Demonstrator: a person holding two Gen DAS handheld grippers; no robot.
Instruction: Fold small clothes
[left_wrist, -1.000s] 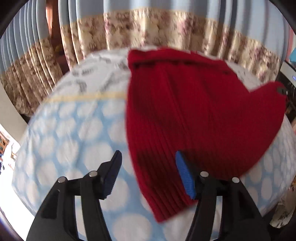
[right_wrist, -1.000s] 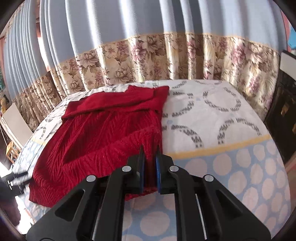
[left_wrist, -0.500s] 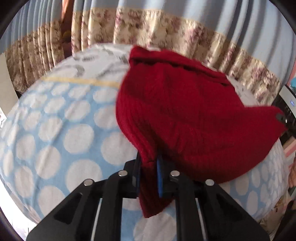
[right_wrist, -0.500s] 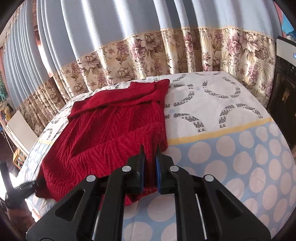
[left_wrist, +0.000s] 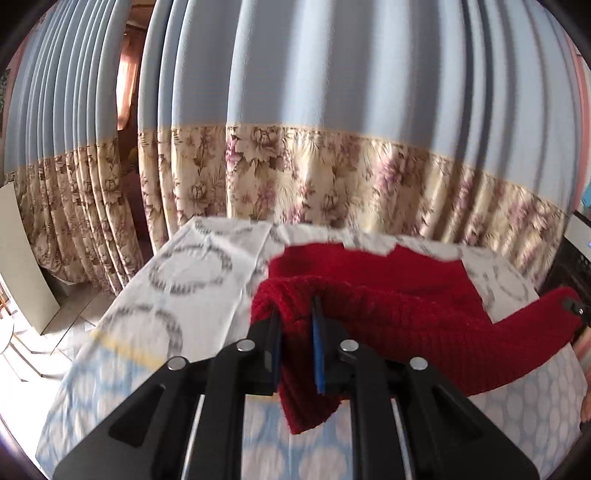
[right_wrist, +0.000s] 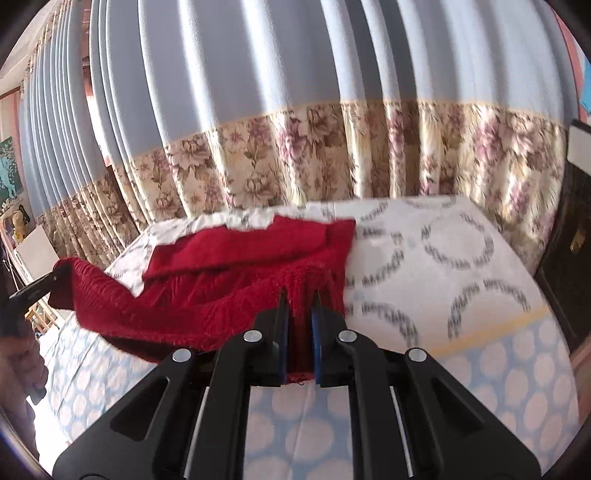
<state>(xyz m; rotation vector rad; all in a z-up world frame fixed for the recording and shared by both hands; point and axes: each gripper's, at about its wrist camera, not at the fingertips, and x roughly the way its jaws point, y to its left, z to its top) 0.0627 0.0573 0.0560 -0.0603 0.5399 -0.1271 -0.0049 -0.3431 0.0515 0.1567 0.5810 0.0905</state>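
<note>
A red knitted sweater (left_wrist: 399, 306) lies on the patterned bed sheet (left_wrist: 192, 280), its near hem lifted off the sheet. My left gripper (left_wrist: 295, 314) is shut on the hem's left corner, with cloth hanging below the jaws. My right gripper (right_wrist: 300, 299) is shut on the hem's right corner of the sweater (right_wrist: 236, 295). Each view shows the other gripper's tip at the far corner: the right gripper (left_wrist: 572, 306) and the left gripper (right_wrist: 37, 284). The sweater's far part with folded sleeves rests flat near the curtain.
A blue curtain with a floral border (left_wrist: 332, 177) hangs right behind the bed. A dark cabinet (right_wrist: 569, 266) stands at the right. A pale board (left_wrist: 22, 258) leans at the left, beside the bed's left edge.
My left gripper closed on the hem's left corner. Both grippers have since lifted the near hem and carried it forward toward the curtain.
</note>
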